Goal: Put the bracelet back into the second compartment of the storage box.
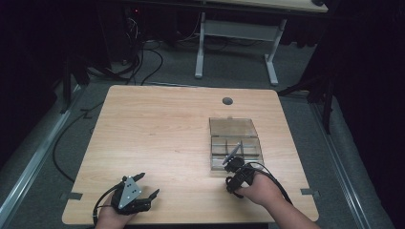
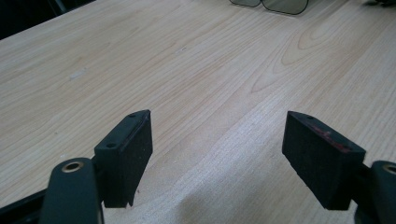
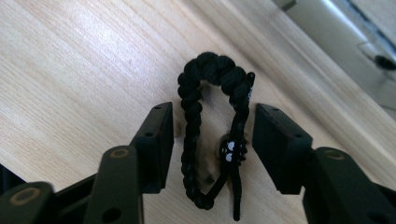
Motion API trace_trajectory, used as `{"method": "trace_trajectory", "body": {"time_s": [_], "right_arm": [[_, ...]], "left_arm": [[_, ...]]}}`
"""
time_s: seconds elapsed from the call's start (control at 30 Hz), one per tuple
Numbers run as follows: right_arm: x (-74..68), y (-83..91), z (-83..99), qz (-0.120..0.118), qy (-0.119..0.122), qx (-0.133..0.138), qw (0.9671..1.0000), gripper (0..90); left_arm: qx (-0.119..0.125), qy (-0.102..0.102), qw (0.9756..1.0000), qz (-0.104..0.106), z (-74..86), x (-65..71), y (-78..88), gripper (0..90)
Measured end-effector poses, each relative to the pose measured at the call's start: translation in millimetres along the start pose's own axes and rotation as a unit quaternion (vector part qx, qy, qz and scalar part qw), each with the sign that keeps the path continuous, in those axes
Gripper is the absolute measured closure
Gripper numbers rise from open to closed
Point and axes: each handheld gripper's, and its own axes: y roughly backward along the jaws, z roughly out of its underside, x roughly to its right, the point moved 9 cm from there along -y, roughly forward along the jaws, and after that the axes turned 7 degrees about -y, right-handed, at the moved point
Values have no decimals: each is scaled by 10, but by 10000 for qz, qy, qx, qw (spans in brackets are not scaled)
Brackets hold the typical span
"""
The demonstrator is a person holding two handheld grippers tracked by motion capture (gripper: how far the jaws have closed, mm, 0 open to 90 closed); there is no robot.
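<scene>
While both tongs hover over the pale wood tabletop (image 1: 162,129) above grey carpet, the left tongs (image 2: 217,154) gape wide and the right tongs (image 3: 210,140) stand apart around a black braided bracelet (image 3: 205,93) lying between them.

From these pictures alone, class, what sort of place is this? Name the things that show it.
Probably a lab or recording workspace, not a home: a bare wooden table ringed by dark curtains, loose cables on grey carpet, and a second height-adjustable desk behind.
</scene>
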Motion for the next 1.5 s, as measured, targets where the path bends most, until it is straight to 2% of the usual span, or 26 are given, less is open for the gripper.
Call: {"method": "trace_trajectory", "body": {"time_s": [0.07, 0.13, 0.4, 0.53, 0.67, 0.77, 0.97, 1.13, 1.37, 1.4, 1.43, 1.47, 1.5], "right_arm": [[-3, 2, -1, 10, -69, -11, 10000, 528], [26, 4, -7, 56, 31, 24, 10000, 581], [47, 12, 23, 210, 78, 28, 9997, 711], [60, 9, 29, 291, 220, 35, 9993, 744], [38, 9, 38, 370, 209, 12, 9991, 772], [39, 9, 33, 368, 293, 27, 9989, 782], [56, 21, 43, 358, 304, 10, 9989, 784], [111, 99, 61, 281, 246, 48, 9993, 783], [210, 180, 73, 241, 307, 92, 9992, 783], [210, 194, 90, 233, 157, 55, 9996, 783], [249, 205, 84, 215, 251, 83, 9994, 783], [269, 233, 103, 230, 121, 34, 9997, 783], [269, 233, 103, 230, 121, 34, 9997, 783]], "left_arm": [[-1, -2, 10000, 2, 0, 1, -1, 250], [-5, -5, 10000, 4, 1, 1, -1, 250], [-6, -10, 10000, 0, 1, 2, -3, 250], [-6, -13, 10000, -2, 1, 2, -3, 250], [-5, -14, 10000, -4, 0, 2, -3, 250], [-6, -14, 10000, -4, 1, 2, -3, 250], [-3, -9, 10000, -4, 0, 1, -2, 249], [-11, -12, 10000, -5, 1, 1, -1, 249], [-13, -10, 10000, -6, 1, 1, -1, 250], [-13, -12, 10000, -6, 1, 1, -1, 250], [-14, -12, 10000, -6, 1, 1, -1, 249], [-13, -11, 10000, -7, 1, 1, -1, 249], [-14, -12, 10000, -7, 1, 1, -1, 249]]}}
